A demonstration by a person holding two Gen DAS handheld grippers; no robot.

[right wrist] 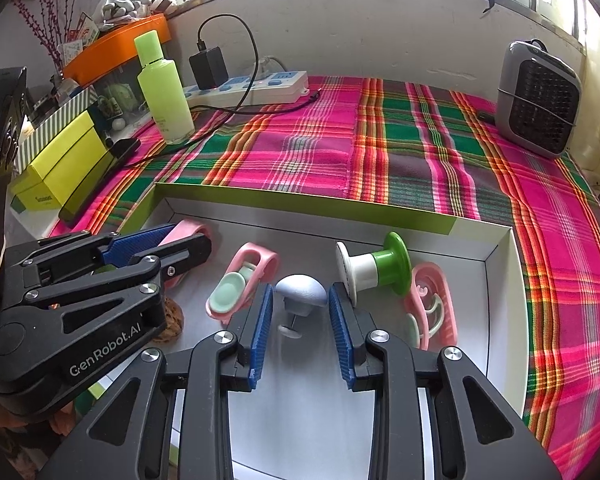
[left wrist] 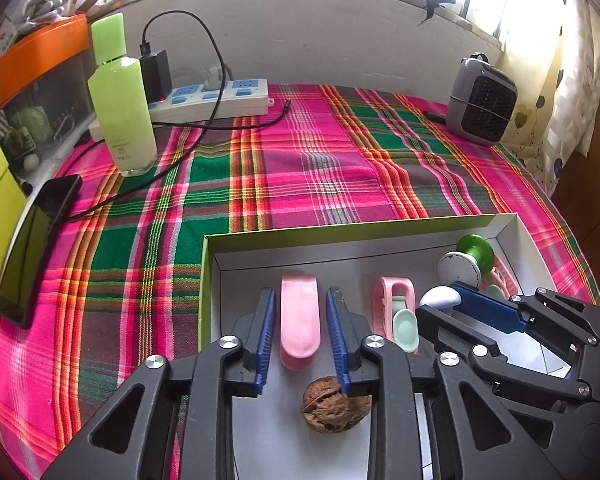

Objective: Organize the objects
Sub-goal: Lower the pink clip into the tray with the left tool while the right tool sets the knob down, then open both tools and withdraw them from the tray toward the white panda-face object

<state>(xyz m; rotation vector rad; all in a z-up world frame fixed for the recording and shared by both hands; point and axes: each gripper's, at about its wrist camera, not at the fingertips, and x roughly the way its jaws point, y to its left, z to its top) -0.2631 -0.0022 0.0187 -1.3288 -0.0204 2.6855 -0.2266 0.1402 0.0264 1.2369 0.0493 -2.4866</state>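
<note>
A shallow white box with green rim (left wrist: pixel 340 232) (right wrist: pixel 300 204) lies on the plaid cloth. My left gripper (left wrist: pixel 300 304) is open inside it, jaws either side of a pink oblong piece (left wrist: pixel 300 316); a walnut (left wrist: pixel 334 404) lies under its right finger. My right gripper (right wrist: pixel 300 300) is open around a pale blue mushroom-shaped knob (right wrist: pixel 301 290), not clamping it. In the box also lie a pink clip with mint pad (right wrist: pixel 238 280) (left wrist: pixel 396 312), a green-and-white spool (right wrist: pixel 374 268) (left wrist: pixel 466 260) and a pink ring toy (right wrist: pixel 434 304).
A green bottle (left wrist: pixel 120 96) (right wrist: pixel 162 88), white power strip (left wrist: pixel 220 98) with black charger and cable, and a dark phone (left wrist: pixel 36 248) sit at the left. A grey heater (left wrist: pixel 482 100) (right wrist: pixel 538 100) stands back right. Yellow boxes (right wrist: pixel 56 164) and orange tray at far left.
</note>
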